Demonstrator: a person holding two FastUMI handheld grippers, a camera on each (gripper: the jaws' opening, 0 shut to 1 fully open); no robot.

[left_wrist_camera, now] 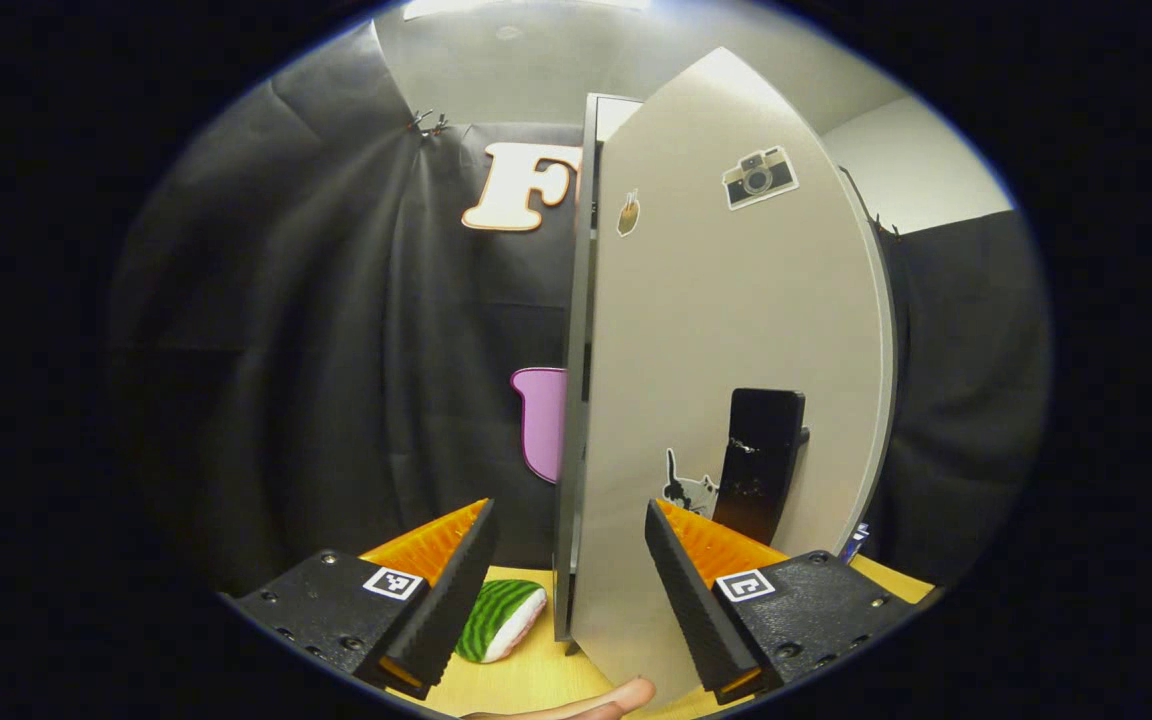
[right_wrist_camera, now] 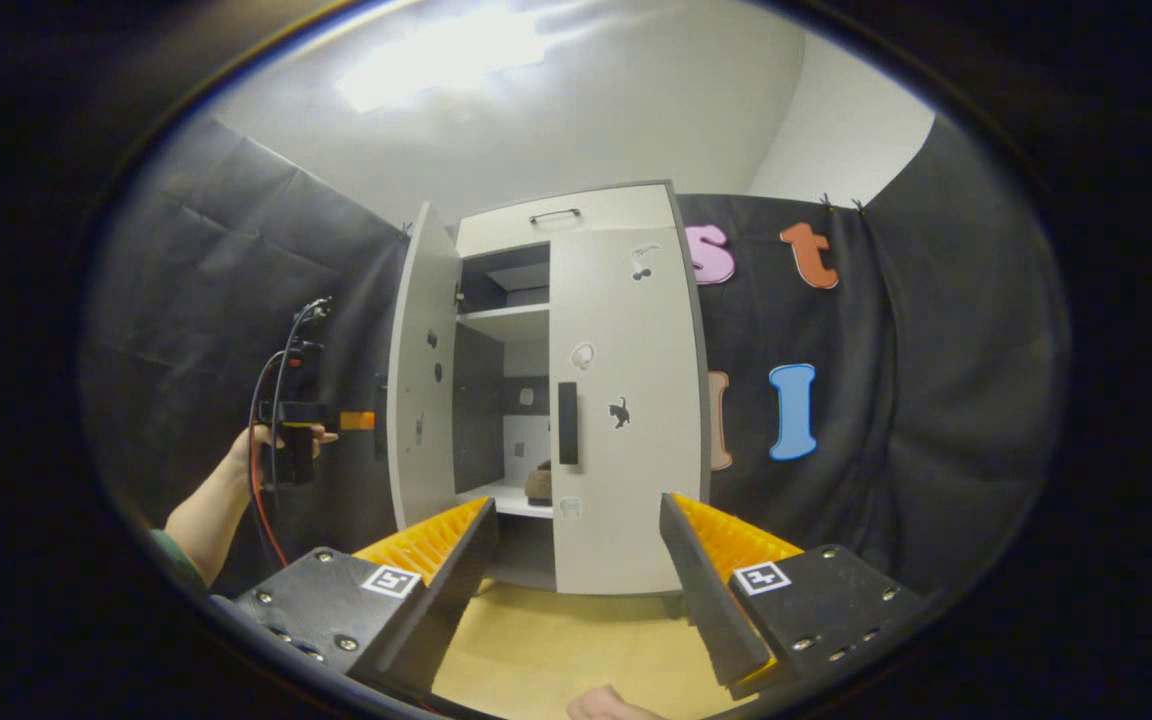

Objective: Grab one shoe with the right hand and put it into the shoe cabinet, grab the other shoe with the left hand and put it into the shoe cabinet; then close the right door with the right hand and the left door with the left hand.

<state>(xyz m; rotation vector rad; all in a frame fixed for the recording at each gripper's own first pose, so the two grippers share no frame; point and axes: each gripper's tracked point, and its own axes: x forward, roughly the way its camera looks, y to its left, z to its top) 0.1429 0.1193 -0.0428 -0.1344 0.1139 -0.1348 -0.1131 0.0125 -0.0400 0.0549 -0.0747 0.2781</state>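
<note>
Up close, the left gripper (left_wrist_camera: 568,560) sat spread wide before the left door (left_wrist_camera: 726,400), whose thin edge ran straight between its fingers without either one pressing on it. That door stood swung out from the cabinet (right_wrist_camera: 576,215), with a dark handle (left_wrist_camera: 758,462) low on its face and a few stickers around it. A green striped object (left_wrist_camera: 501,618) lay on the yellow floor (left_wrist_camera: 526,680) just left of the door's bottom edge. From the right gripper view, the right gripper (right_wrist_camera: 576,560) also hung spread and held nothing, well back from the cabinet. The right door (right_wrist_camera: 626,410) was shut flat. Through the gap between the doors, a shoe (right_wrist_camera: 539,483) rested on the lower shelf (right_wrist_camera: 511,498); the second shoe could not be made out.
</note>
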